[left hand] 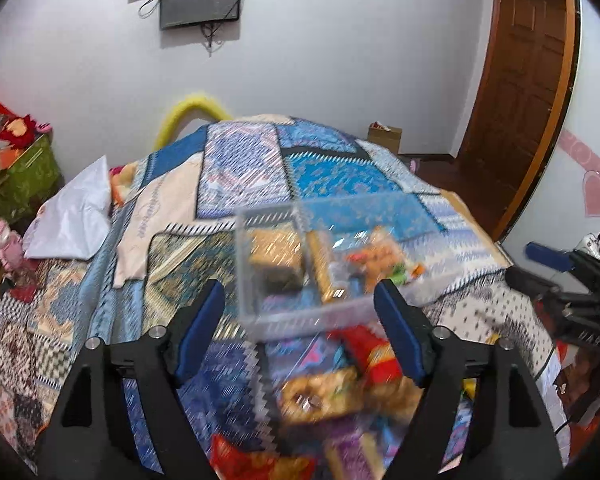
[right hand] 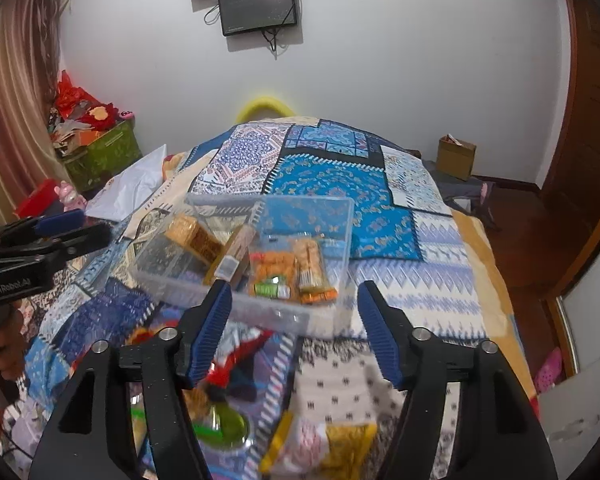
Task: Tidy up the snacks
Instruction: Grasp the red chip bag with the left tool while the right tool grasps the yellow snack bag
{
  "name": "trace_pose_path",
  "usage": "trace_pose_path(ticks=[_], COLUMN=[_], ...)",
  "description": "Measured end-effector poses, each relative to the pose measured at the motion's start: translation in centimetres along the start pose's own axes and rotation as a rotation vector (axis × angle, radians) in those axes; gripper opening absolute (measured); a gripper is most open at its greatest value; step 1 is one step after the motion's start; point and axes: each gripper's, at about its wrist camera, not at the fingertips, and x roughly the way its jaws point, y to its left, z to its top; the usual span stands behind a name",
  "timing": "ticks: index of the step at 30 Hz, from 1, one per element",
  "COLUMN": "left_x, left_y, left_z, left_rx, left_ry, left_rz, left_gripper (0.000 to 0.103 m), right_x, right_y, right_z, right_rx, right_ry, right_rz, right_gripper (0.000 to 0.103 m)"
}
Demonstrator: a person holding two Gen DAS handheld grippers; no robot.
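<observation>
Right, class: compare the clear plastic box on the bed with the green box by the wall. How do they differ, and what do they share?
The clear plastic box is see-through and shallow; the green box is opaque and looks deeper. The clear plastic box sits on the patterned bedspread; the green box stands beside the bed against the wall. The clear plastic box holds a few snack packets below its rim; the green box is heaped above its rim. Both are open-topped and rectangular.

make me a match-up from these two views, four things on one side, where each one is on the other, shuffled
Things:
1. clear plastic bin
2. green storage box
3. cardboard box
4. dark screen

Places:
a. on the floor near the wooden door
b. mounted on the white wall
c. on the patchwork bedspread, snacks inside
d. left of the bed, piled with red items

Pairs: 1-c, 2-d, 3-a, 4-b
</observation>
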Motion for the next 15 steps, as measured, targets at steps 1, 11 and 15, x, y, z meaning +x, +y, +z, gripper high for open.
trace_pose_path(ticks=[1, 11, 15], left_x=[-0.2, -0.1, 0.4], left_y=[0.5, 5.1, 5.5], left_z=[-0.5, -8.0, -10.7], left_rx=[-0.004, -0.102, -0.113], left_ry=[0.009, 0.16, 0.212], left_rz=[0.008, 0.058, 0.061], left_gripper=[0.077, 0.078, 0.078], right_x=[-0.2, -0.7, -0.2], right_y=[0.0, -1.3, -2.1], right_z=[-0.3, -4.4, -6.5], right_rx=[-0.002, 0.029, 0.057], right_ry=[0.0, 0.069, 0.122], right_rz=[-0.005, -0.037, -0.052], right_gripper=[0.069, 0.07, 0.07])
